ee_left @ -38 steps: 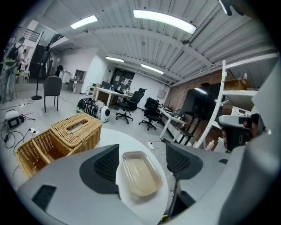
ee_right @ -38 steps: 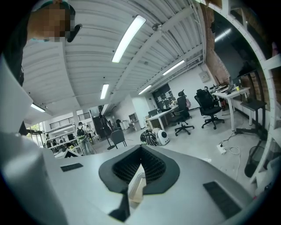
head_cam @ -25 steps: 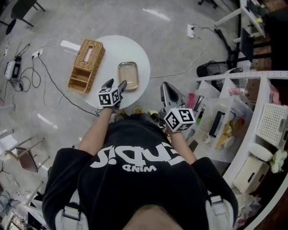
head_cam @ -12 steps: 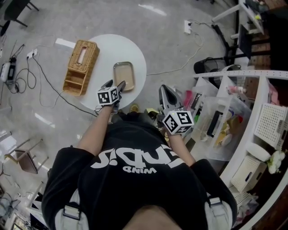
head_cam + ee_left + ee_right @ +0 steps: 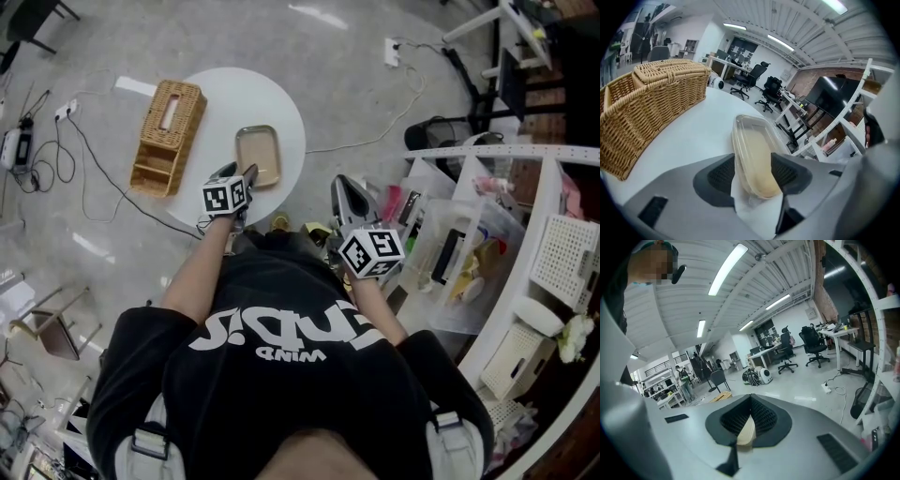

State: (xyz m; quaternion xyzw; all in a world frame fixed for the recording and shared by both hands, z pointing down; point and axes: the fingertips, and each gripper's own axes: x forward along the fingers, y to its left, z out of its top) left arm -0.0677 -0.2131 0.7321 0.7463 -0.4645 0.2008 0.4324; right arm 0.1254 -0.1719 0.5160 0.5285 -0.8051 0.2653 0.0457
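The shallow beige tray (image 5: 258,157) lies on the round white worktop (image 5: 277,94), its near end between the parted jaws of the left hand-held gripper (image 5: 238,172). A wicker basket (image 5: 167,131) stands left of the tray. Right of the tray, off the worktop, the right hand-held gripper (image 5: 349,187) is pinched closed.

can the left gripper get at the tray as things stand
Likely yes: the left gripper has its jaws apart, the tray lies ahead between them on the round table, and the wicker basket sits aside.
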